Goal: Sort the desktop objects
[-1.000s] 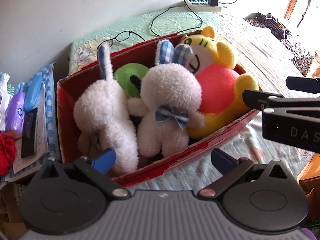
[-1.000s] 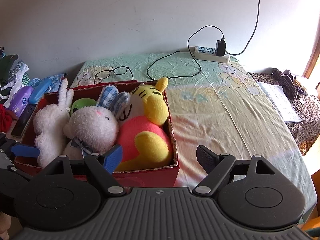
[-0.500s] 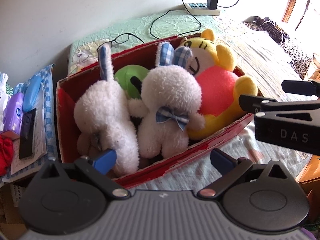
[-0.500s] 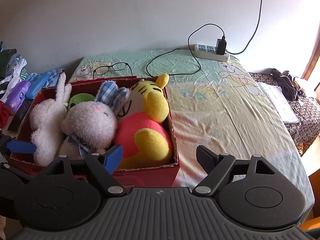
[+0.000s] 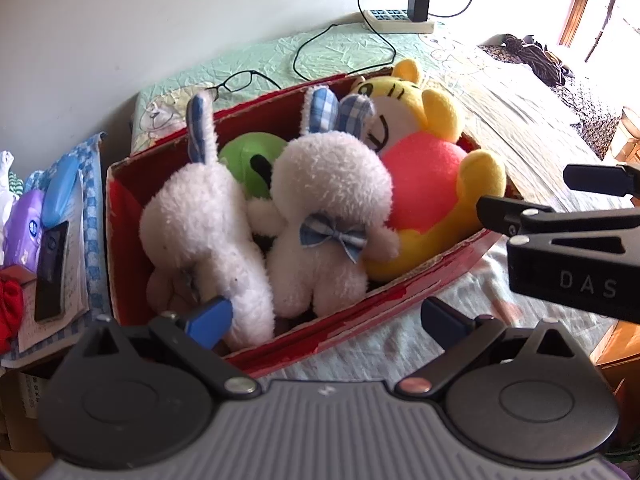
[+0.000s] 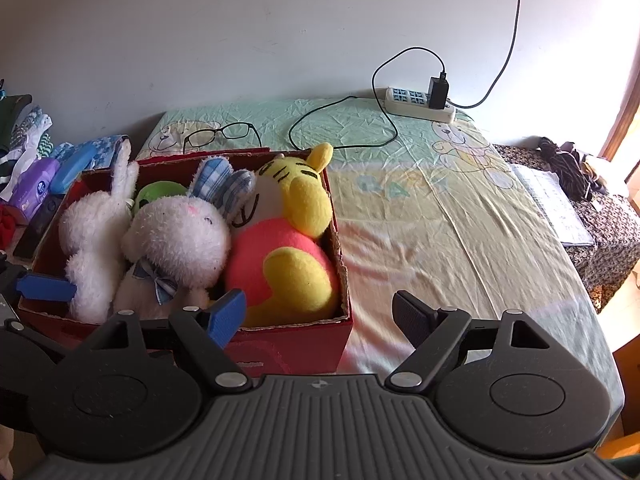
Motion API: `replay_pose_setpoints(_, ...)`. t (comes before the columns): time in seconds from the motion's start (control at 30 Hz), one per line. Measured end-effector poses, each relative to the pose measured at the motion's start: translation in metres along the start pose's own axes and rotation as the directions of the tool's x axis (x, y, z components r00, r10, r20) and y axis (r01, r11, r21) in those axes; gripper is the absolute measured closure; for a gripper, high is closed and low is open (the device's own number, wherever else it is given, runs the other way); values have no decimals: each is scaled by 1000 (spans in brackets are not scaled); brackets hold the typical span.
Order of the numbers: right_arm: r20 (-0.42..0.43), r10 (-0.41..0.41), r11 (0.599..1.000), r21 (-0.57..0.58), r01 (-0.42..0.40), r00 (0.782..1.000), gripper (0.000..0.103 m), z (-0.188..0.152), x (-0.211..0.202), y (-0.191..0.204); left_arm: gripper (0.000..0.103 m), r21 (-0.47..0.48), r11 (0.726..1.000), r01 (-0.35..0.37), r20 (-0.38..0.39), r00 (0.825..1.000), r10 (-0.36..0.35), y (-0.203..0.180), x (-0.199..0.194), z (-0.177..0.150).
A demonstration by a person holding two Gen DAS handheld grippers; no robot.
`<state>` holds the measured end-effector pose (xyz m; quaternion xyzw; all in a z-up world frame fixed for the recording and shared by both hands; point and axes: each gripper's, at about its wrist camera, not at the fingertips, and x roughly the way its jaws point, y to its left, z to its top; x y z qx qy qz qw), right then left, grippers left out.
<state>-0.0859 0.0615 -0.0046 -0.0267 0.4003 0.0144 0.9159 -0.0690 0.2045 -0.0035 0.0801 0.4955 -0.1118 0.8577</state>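
**Both grippers empty over a full toy box**

Left gripper [image 5: 326, 316] hangs with its fingers spread wide and nothing between them, low at the near wall of the red box [image 5: 128, 248]. Right gripper [image 6: 318, 312] is equally wide and empty, at the box's near right corner. The box sits on the sheet [image 6: 440, 216] and holds four plush toys packed tight: a white rabbit [image 5: 200, 224], a bow-tie rabbit [image 5: 320, 216], a green toy [image 5: 244, 156] half buried behind them, and a yellow tiger [image 5: 424, 184]. Glasses [image 6: 220, 134] lie loose behind the box, probably the next item to sort. For those, I would reach over the box, pinch the bridge gently, and steer clear of the black cable [image 6: 340, 120] nearby.
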Motion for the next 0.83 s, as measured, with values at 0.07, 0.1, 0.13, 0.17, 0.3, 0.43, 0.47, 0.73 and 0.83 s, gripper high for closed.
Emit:
replay_pose_setpoints(0.07,-1,0,1000,-2,0,1000,20,0,0,0,2,-2,1000,4,3,1000,-4,0,0,0)
replay_pose_setpoints(0.1,-1,0,1000,-3,0,1000,20,-1,-1,1,2,-1,1000,5,5,1000,-5,0,0,-1)
replay_pose_setpoints(0.13,-1,-1,1000,-2,1,1000,20,-1,-1,1,2,2,1000,5,6,1000,-5,0,0,-1)
replay_pose_setpoints(0.17,-2,-1,1000,-1,1,1000,20,-1,-1,1,2,5,1000,1,5,1000,-1,0,0,-1)
replay_pose_setpoints(0.3,0,0,1000,-1,0,1000,20,-1,-1,1,2,9,1000,3,10,1000,-3,-1,0,-1)
replay_pose_setpoints(0.43,3,-8,1000,-3,8,1000,20,-1,-1,3,2,6,1000,18,13,1000,-18,0,0,-1)
replay_pose_setpoints(0.47,3,-10,1000,-3,10,1000,20,-1,-1,3,2,4,1000,23,14,1000,-23,1,0,-1)
replay_pose_setpoints(0.73,13,-10,1000,-7,10,1000,20,2,-2,5,5,-23,997,71,35,997,-70,9,-4,0)
replay_pose_setpoints(0.83,16,-11,1000,-7,11,1000,20,2,-2,6,5,-26,997,69,47,997,-68,10,-6,1)
